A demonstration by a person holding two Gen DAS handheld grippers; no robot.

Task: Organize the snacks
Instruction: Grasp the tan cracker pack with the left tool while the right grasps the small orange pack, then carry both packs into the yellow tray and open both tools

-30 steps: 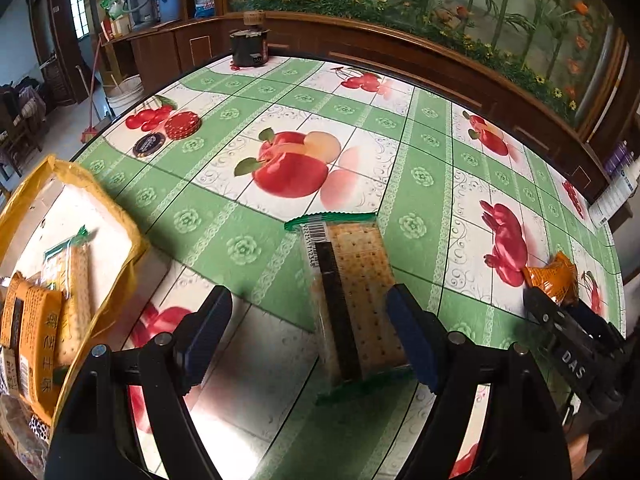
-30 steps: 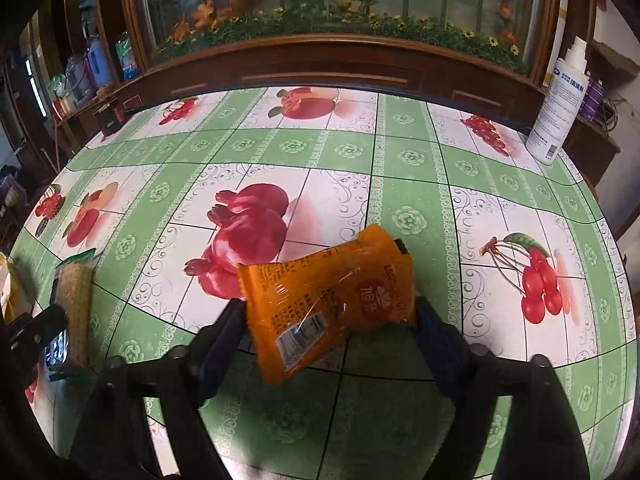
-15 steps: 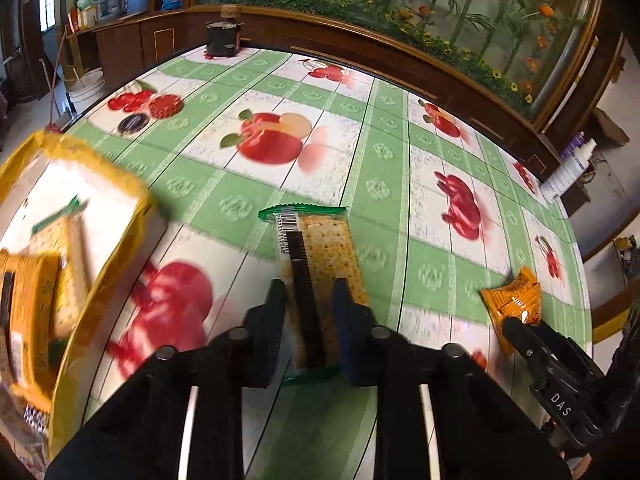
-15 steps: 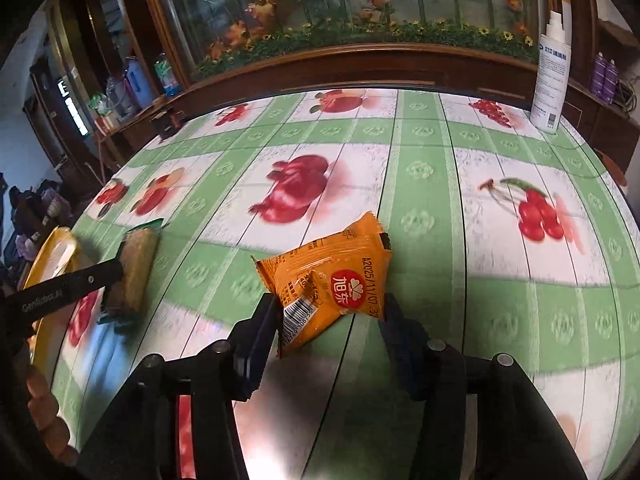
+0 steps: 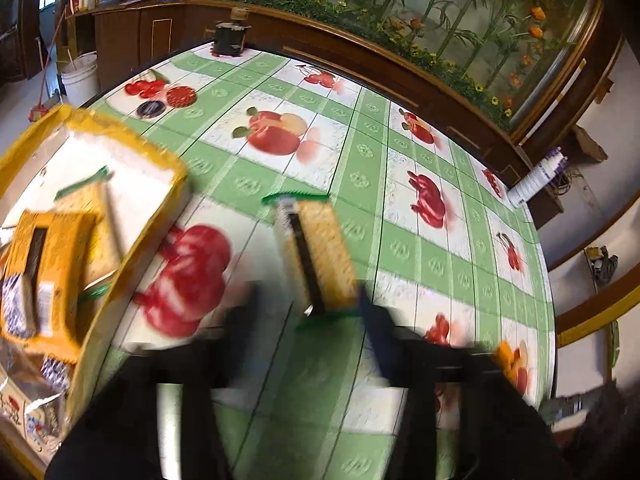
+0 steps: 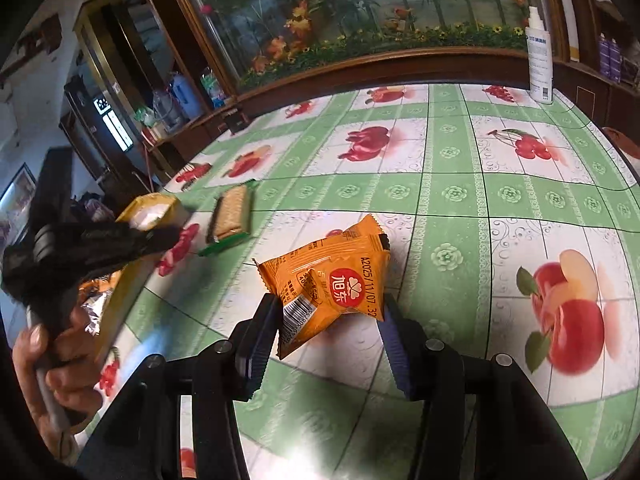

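Note:
A cracker pack with green ends (image 5: 316, 256) lies on the fruit-print tablecloth; it also shows in the right wrist view (image 6: 230, 216). My left gripper (image 5: 308, 312) is blurred, its jaws wide apart, just behind the pack's near end and not gripping it. My right gripper (image 6: 328, 324) is shut on an orange snack packet (image 6: 332, 284) and holds it above the table. A yellow-rimmed box (image 5: 132, 224) at the left holds several snack packs (image 5: 44, 268).
A white spray bottle (image 6: 540, 64) stands at the table's far right edge. A dark tin (image 5: 230, 38) and bottle caps (image 5: 180, 96) sit at the far left end. A wooden cabinet with a fish tank runs behind the table.
My left gripper was shut on the cracker pack half a second ago and has opened; the pack lies on the table. My right gripper closed on the orange packet and lifted it.

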